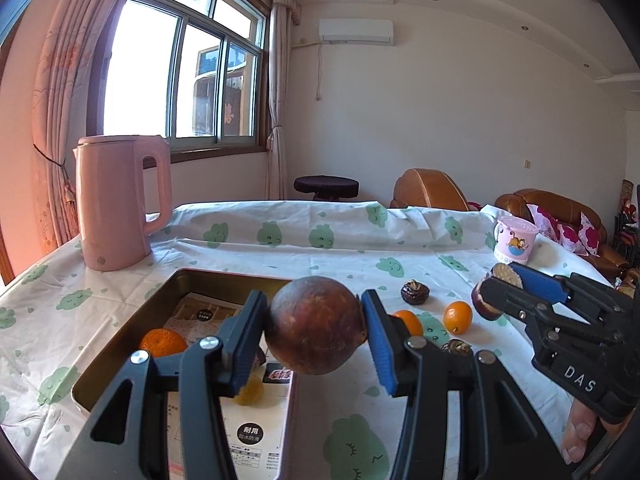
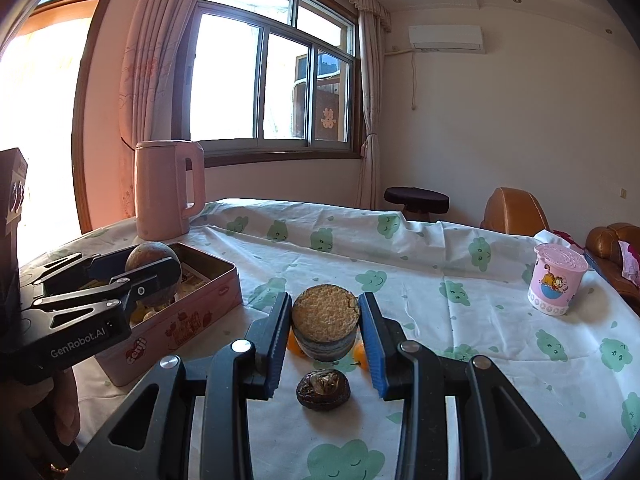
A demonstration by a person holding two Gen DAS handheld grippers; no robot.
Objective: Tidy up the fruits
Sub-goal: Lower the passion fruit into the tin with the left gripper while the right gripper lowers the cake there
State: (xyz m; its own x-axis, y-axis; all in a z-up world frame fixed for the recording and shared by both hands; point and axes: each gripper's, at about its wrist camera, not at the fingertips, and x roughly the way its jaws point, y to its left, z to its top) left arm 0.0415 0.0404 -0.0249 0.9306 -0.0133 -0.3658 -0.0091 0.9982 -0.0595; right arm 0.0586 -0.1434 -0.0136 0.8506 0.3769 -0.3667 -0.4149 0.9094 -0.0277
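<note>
My left gripper (image 1: 316,330) is shut on a round brown fruit (image 1: 316,326) and holds it above the near right edge of the open tin box (image 1: 120,344); it also shows in the right wrist view (image 2: 154,276). The box holds an orange (image 1: 162,342) and a yellow fruit (image 1: 249,394). My right gripper (image 2: 325,320) is shut on a short sugarcane piece (image 2: 325,324), held above the cloth; it shows at the right in the left wrist view (image 1: 496,292). Two kumquats (image 1: 458,317) and dark wrinkled fruits (image 2: 323,390) lie on the cloth.
A pink kettle (image 1: 120,204) stands at the back left behind the box. A pink lidded cup (image 2: 556,284) stands at the right on the cloud-print cloth (image 2: 480,360). A stool and brown sofas are beyond the table's far edge.
</note>
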